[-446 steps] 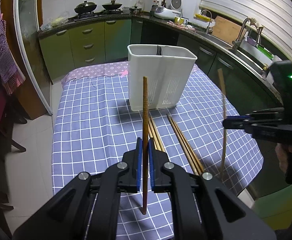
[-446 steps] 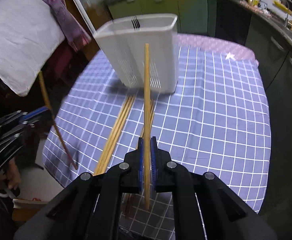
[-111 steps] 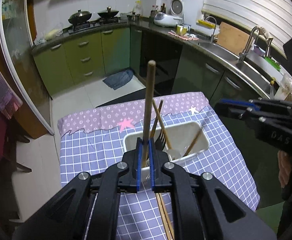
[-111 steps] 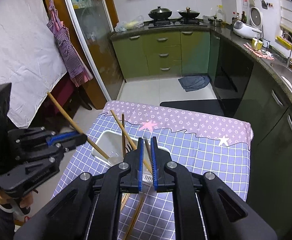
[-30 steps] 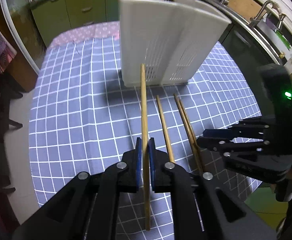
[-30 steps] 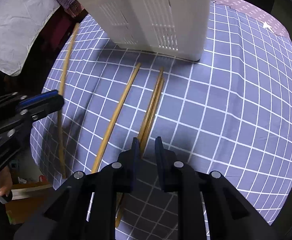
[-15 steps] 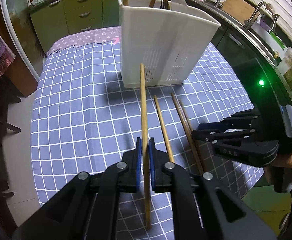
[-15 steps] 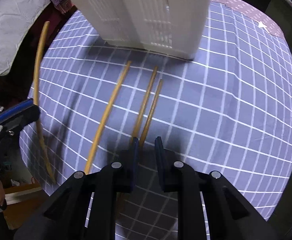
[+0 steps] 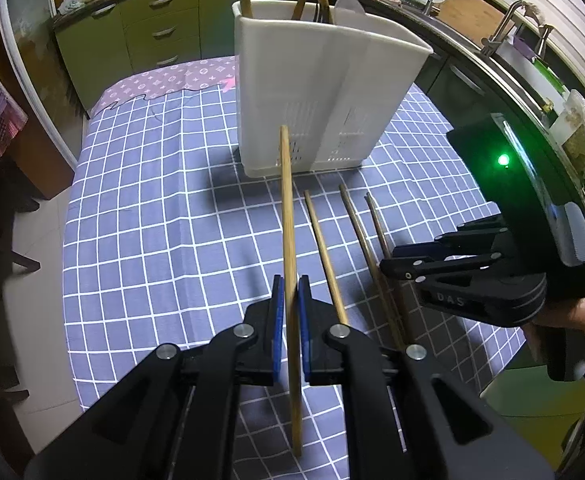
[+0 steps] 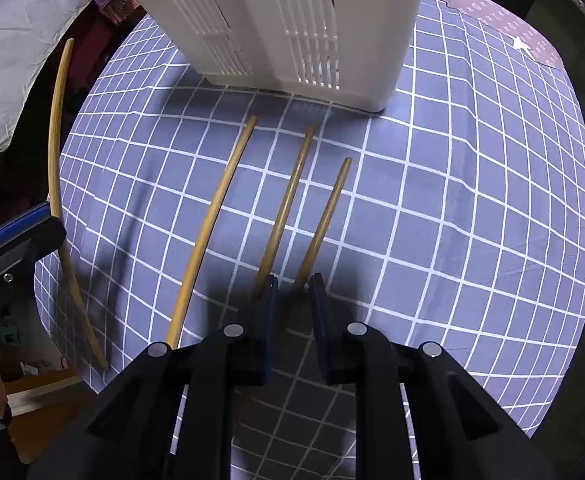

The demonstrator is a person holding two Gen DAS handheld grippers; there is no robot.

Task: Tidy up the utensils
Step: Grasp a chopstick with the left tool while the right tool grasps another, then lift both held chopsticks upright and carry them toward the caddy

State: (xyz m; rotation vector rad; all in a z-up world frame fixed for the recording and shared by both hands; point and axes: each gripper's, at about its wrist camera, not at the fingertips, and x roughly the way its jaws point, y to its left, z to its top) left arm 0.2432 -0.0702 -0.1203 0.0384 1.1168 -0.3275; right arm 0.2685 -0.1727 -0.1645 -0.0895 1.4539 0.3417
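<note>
Chopsticks partly binned (image 9: 324, 92): your left gripper (image 9: 287, 300) pinches one chopstick (image 9: 288, 216); right gripper (image 10: 291, 292) jaws slightly spread over three left on table (image 10: 472, 208).

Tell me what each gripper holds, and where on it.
The left gripper clamps a chopstick below its middle. The right gripper holds nothing: its jaws straddle a chopstick on the cloth, near its end, without pressing.

Black gripper (image 9: 288, 300), blue pads (image 9: 278, 312)
</note>
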